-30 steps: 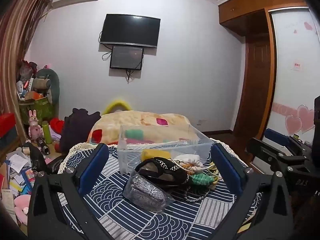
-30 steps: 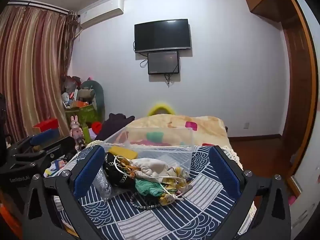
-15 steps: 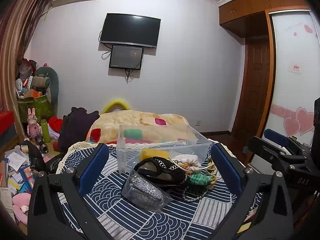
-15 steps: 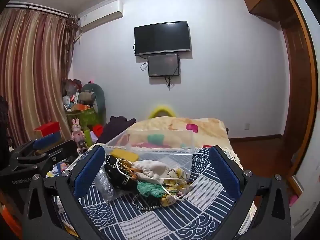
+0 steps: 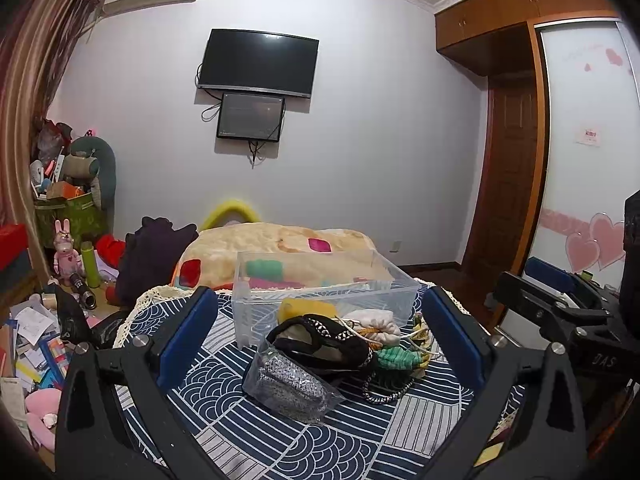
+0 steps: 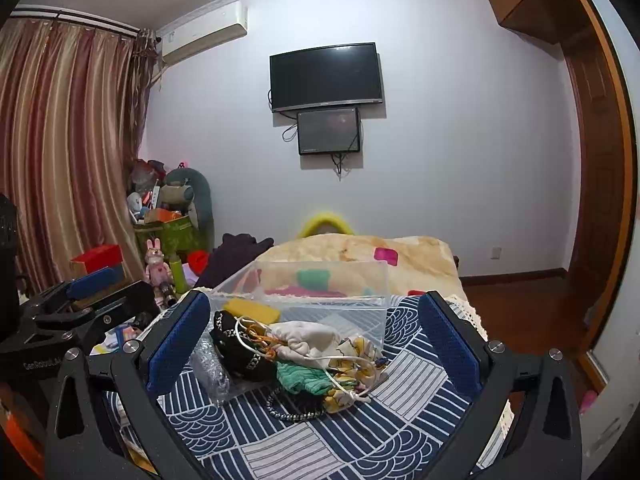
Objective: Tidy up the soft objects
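Note:
A heap of soft things lies on the blue patterned cloth point(image 5: 224, 400): a clear bag with a silver glittery item point(image 5: 290, 386), a black pouch with white trim point(image 5: 320, 340), a cream drawstring pouch point(image 5: 374, 320), a green knit piece point(image 5: 396, 356) and a yellow printed pouch point(image 6: 354, 354). A clear plastic bin point(image 5: 320, 292) stands just behind the heap. A yellow item point(image 5: 306, 308) shows at the bin's near wall. My left gripper point(image 5: 320, 336) is open, held before the heap. My right gripper point(image 6: 316, 344) is open too, held before the heap and to the right of the left one.
A cream blanket with coloured patches point(image 5: 280, 248) lies behind the bin. Dark clothes point(image 5: 154, 256) sit to its left. Toys, boxes and papers point(image 5: 36, 320) clutter the floor at left. A wardrobe with a sliding door point(image 5: 580, 160) stands at right.
Both grippers have drifted slightly; the heap and bin sit a little lower in both views. Nothing has been taken hold of.

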A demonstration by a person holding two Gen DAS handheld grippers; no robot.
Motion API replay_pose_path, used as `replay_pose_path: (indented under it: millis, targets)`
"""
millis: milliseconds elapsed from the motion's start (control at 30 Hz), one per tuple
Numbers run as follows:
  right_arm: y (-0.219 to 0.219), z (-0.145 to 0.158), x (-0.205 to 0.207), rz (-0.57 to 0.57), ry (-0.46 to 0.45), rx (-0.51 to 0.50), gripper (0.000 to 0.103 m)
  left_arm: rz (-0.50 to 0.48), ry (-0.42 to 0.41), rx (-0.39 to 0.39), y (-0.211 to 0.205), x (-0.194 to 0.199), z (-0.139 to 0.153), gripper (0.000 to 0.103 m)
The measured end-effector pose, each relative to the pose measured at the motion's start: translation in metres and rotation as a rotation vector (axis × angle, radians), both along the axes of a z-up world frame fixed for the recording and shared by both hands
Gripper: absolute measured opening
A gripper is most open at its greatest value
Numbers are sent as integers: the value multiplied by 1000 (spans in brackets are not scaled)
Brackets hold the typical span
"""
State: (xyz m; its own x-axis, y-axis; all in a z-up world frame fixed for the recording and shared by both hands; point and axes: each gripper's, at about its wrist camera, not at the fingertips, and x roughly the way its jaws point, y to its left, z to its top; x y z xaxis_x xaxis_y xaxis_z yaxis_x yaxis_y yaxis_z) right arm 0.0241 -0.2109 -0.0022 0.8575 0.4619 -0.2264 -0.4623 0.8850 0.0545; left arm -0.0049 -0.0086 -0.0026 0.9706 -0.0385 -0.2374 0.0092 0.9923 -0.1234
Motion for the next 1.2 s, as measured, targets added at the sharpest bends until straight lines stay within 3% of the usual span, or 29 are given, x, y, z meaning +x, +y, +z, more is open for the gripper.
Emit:
replay_pose_path:
  millis: [1200]
  targets:
    - [1, 0, -1, 19, -14, 9, 103, 5, -8, 6, 0, -4, 4, 103]
